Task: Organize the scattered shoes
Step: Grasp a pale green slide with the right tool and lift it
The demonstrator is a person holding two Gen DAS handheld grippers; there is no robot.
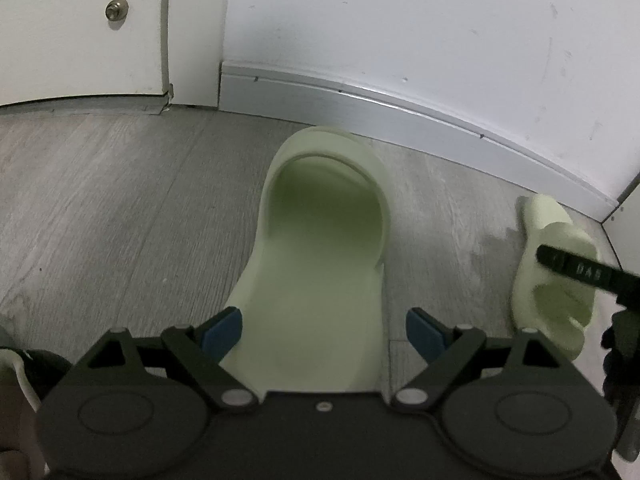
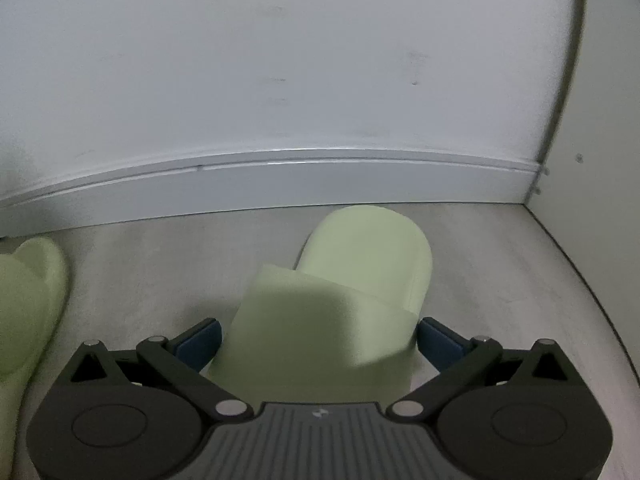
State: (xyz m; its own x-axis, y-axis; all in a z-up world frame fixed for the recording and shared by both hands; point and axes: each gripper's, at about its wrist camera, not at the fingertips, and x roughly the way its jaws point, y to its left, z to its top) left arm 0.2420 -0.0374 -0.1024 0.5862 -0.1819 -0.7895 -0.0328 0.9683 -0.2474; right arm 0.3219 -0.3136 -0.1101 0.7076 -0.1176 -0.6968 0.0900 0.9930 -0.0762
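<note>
- A white wall with a pale skirting board runs behind both slippers; a white door with a small metal knob stands to the left of it in the left wrist view.
- The floor is grey wood-look plank. A side panel closes the corner on the right in the right wrist view.
- A dark object at the lower left edge of the left wrist view is cut off and cannot be made out.
- The heel of each slipper is hidden under the tool body, and the right wrist view is soft and blurred.
- The left slipper lies flat on the floor, toe near the skirting board, its heel end between the fingers of the left tongs.
- The left tongs stand wide open: the left blue pad just meets the slipper's edge, the right pad is clear of it.
- The right slipper lies toe toward the wall, near the corner, between the fingers of the right tongs.
- The right tongs are spread about the slipper's width, pads close beside its sides; whether they press on it I cannot tell.
- The two slippers sit well apart, side by side.
</note>
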